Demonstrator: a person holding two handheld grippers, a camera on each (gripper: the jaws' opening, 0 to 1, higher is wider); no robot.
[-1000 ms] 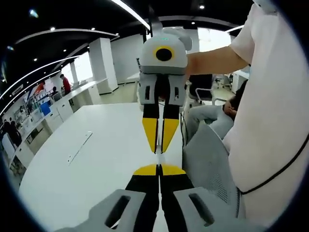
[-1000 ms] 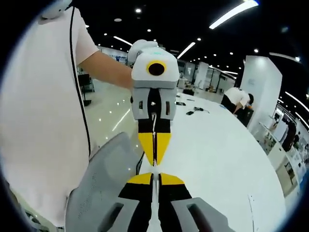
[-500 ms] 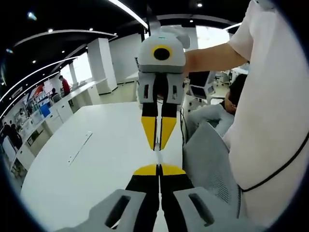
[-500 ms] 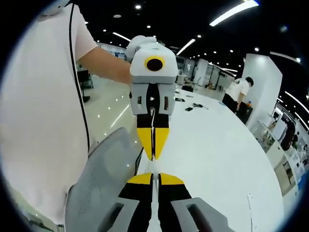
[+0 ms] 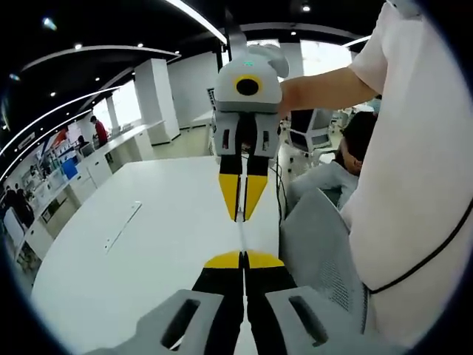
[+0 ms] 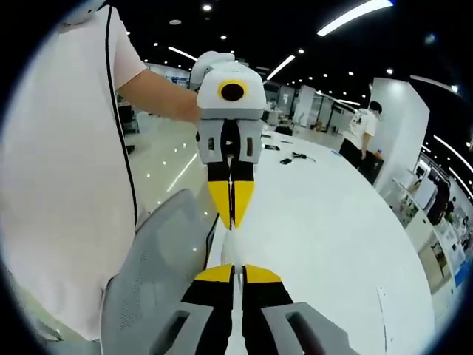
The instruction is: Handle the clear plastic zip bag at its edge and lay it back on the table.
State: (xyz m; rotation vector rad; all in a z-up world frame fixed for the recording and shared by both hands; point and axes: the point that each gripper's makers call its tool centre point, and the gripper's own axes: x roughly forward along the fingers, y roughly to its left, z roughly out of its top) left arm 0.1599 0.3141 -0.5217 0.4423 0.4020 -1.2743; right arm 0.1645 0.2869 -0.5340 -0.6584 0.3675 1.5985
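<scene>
The clear zip bag (image 5: 242,237) shows edge-on as a thin pale line stretched between the two grippers, above the white table (image 5: 148,244). In the left gripper view my left gripper (image 5: 243,255) is shut on one edge of it. The right gripper (image 5: 242,219) faces it from above, shut on the opposite edge. In the right gripper view the same holds: my right gripper (image 6: 233,268) is shut on the bag (image 6: 233,248), and the left gripper (image 6: 230,226) points back at it, jaws together. The bag's faces cannot be made out.
A person in a white shirt (image 5: 421,170) holds both grippers. A grey mesh chair (image 5: 318,244) stands at the table's edge, also the chair (image 6: 159,259). A long slot (image 5: 122,225) lies in the tabletop. Other people (image 6: 366,140) stand far off.
The two grippers have drawn a little further apart; in each view the opposite gripper sits higher and smaller. Both stay shut on the bag.
</scene>
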